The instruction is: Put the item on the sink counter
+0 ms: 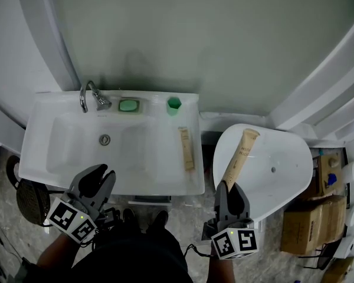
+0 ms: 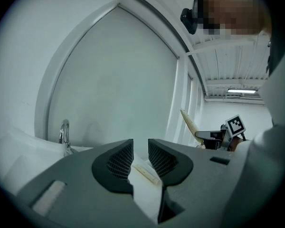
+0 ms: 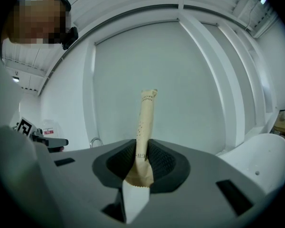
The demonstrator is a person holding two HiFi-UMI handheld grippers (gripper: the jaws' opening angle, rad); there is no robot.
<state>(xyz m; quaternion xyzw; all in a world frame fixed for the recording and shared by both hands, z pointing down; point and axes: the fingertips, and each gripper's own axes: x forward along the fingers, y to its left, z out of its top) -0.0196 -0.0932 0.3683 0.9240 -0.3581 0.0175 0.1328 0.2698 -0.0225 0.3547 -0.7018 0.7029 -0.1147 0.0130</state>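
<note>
The paper packet (image 1: pixel 239 158) is sticking lengthwise out of the right gripper's (image 1: pixel 229 188) clenched jaws over the toilet lid (image 1: pixel 280 158), the sink surface (image 1: pixel 192 180) lying leftward, the left gripper's (image 1: pixel 100 173) jaws standing apart, empty.

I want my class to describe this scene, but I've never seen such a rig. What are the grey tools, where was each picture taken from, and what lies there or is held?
No robot here: a person holds a two-jaw gripper in each hand. The head view looks down from a camera on the person's head; the two gripper views come from cameras riding on the grippers, looking along their jaws. Below is a white sink with a tap, green soap, a green cup and a paper packet lying on its counter. The left gripper is open and empty. The right gripper is shut on a second packet, held over a toilet lid.
</note>
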